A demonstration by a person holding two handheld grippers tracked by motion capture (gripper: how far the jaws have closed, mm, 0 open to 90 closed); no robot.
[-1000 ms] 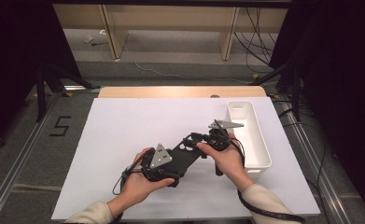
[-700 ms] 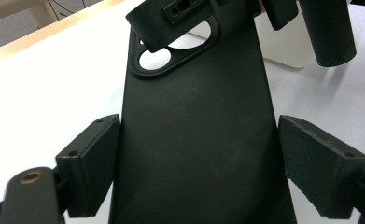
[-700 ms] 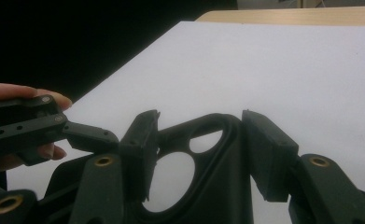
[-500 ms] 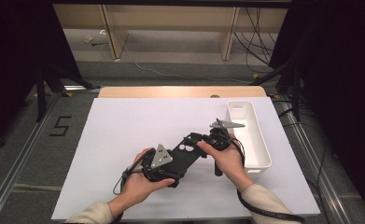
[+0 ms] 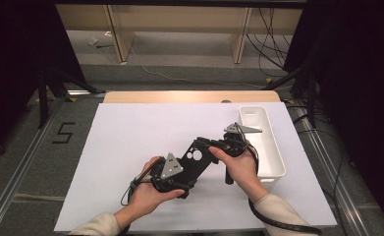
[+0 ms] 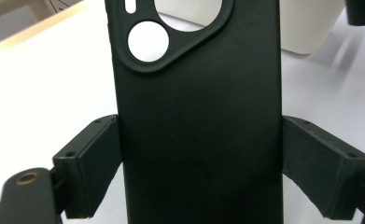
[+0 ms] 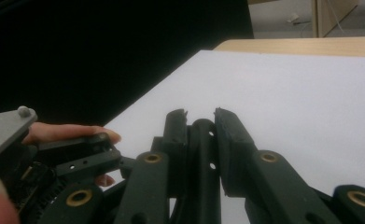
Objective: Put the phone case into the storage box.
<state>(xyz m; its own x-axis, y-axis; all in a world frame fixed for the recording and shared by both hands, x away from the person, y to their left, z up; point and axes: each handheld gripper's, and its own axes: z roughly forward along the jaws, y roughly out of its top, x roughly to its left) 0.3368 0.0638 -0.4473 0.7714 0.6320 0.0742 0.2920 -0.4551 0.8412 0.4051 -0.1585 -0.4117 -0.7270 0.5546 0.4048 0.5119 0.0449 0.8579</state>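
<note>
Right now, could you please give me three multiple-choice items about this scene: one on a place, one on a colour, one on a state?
1. Where does the white bin stand?
A. at the table's right side
B. at the table's left side
C. on the floor

2. What colour is the phone case?
A. white
B. red
C. black

3. How does the left gripper stand?
A. open and empty
B. shut on the phone case
C. shut on a cable

Answers:
1 A, the high view shows it at the right edge.
2 C, it is black in every view.
3 B, both pads press its sides.
</note>
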